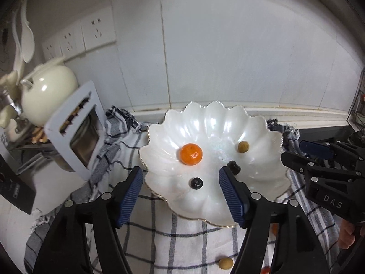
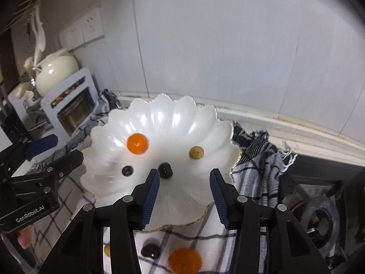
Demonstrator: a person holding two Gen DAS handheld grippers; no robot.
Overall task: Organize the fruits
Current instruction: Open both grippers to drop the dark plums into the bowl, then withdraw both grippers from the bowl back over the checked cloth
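Left gripper (image 1: 181, 183): fingers spread wide, nothing between the blue pads – it hangs over the near rim of the dish.
Right gripper (image 2: 183, 187): fingers parted, narrower than the left, nothing pinched; it hovers over the near right part of the dish.
Dish (image 1: 228, 123): white, pearly, scalloped edge with a thin gold line, sitting on the cloth.
Orange in dish (image 1: 191, 154): a small mandarin, left of the centre.
Tan fruit in dish (image 1: 243, 147): small, round, yellowish-brown, on the right side, apart from the mandarin.
Dark fruits in dish: one round dark berry (image 1: 197, 183) near the front, between the left gripper's fingers in its own view but untouched; a second dark fruit (image 2: 165, 170) just beside the right gripper's left finger tip.
Fruit off the dish: on the cloth in front of the rim lie a second mandarin (image 2: 184, 260), a dark fruit (image 2: 150, 250) and a tan one (image 1: 226, 263) – all near one another.
Cloth (image 1: 159, 228): white with dark checks, fringed, spread under the dish.
Surroundings: cream teapot (image 1: 49, 91) and a white toaster-like box (image 1: 77, 127) at the left, wall sockets (image 1: 98, 32) behind, a gas burner (image 2: 319, 217) at the right.
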